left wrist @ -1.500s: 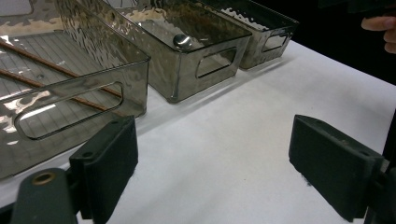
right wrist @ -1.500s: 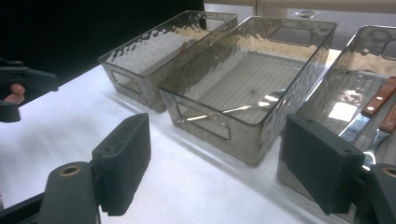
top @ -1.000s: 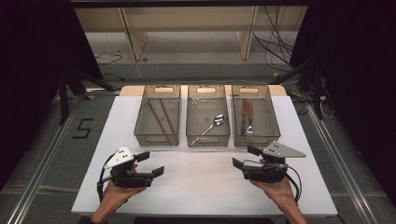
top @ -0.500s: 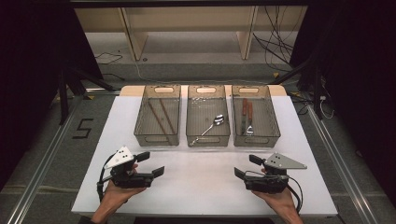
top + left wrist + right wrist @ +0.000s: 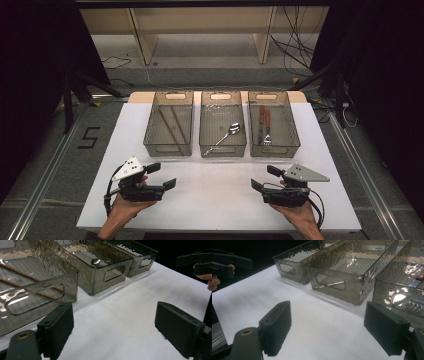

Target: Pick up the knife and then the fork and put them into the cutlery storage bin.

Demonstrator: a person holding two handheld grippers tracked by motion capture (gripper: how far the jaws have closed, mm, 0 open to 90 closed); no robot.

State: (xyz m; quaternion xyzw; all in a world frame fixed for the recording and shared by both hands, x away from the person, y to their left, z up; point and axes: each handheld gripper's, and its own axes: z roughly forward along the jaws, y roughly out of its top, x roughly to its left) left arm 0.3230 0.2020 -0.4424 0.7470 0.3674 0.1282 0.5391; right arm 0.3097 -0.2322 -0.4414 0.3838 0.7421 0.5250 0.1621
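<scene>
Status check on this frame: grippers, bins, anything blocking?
Left gripper and right gripper open, empty, near table edge. Spoon in middle bin. Nothing between.

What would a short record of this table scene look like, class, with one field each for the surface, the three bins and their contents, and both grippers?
surface: white table
left bin: two thin brown sticks
middle bin: one spoon
right bin: fork and another utensil, brown handles
left gripper: fingers open, holding nothing, near the table's front edge
right gripper: fingers open, holding nothing, near the table's front edge
</scene>
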